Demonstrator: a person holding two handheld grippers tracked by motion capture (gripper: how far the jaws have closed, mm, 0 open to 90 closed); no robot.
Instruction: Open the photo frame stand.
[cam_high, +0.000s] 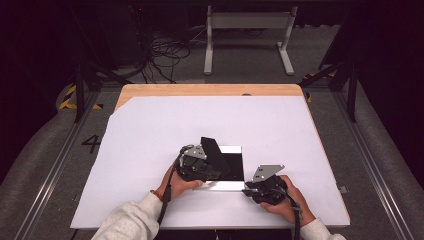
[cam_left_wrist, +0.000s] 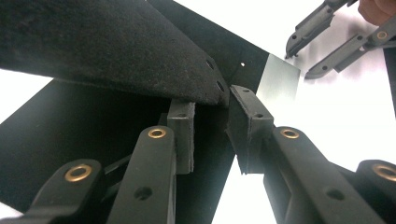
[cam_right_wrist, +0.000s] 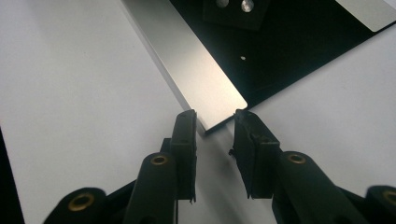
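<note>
A flat black board (cam_high: 234, 161) with silver strips along two edges lies on the white table sheet (cam_high: 150, 150). A black felt flap (cam_high: 211, 149) stands tilted up from it. My left gripper (cam_high: 210, 172) is at the board's near left. In the left gripper view its jaws (cam_left_wrist: 211, 112) stand apart, with the corner of the flap (cam_left_wrist: 116, 46) just at their tips, unpressed. My right gripper (cam_high: 245, 190) is at the near right corner. Its jaws (cam_right_wrist: 215, 123) are apart, straddling the end of the silver strip (cam_right_wrist: 187, 60) without squeezing it.
The sheet covers a wooden table (cam_high: 210, 90) whose far edge shows. A metal stand (cam_high: 247, 35) and cables (cam_high: 165, 50) sit on the floor beyond. A small black block with two screws (cam_right_wrist: 233, 11) sits on the board. My right gripper (cam_left_wrist: 300, 64) appears in the left gripper view.
</note>
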